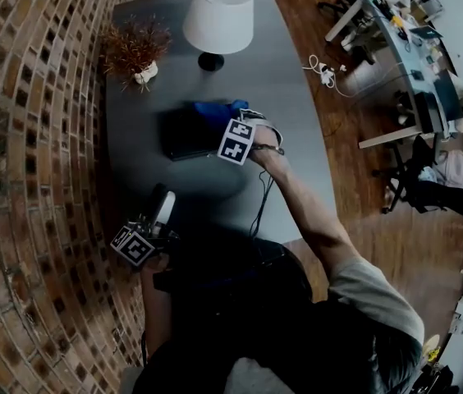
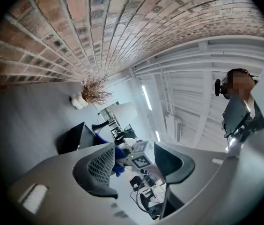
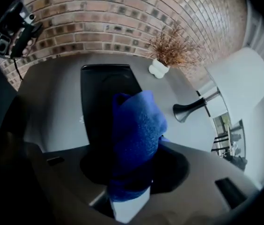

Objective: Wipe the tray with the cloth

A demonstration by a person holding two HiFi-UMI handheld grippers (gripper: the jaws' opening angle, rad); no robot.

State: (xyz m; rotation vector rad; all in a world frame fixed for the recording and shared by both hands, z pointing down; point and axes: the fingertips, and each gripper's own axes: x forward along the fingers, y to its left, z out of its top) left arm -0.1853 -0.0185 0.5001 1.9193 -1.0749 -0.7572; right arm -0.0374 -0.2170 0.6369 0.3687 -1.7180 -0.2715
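A black tray [image 1: 178,134] lies on the grey table [image 1: 215,195], past its middle. My right gripper [image 1: 233,121] hovers at the tray's right end, shut on a bunched blue cloth [image 1: 219,109]. In the right gripper view the cloth [image 3: 136,125] fills the gap between the jaws of my right gripper [image 3: 134,164] and hangs over the near end of the tray [image 3: 99,86]. My left gripper [image 1: 159,212] is held near the table's front left edge, well short of the tray. Its jaws [image 2: 136,165] stand open with nothing between them; beyond them lie the tray [image 2: 76,137] and the cloth [image 2: 118,154].
A white lamp [image 1: 217,15] and a dried plant in a small white pot [image 1: 137,52] stand at the table's far end, behind the tray. A brick wall [image 1: 26,138] runs along the table's left side. A cable [image 1: 258,208] trails from my right arm.
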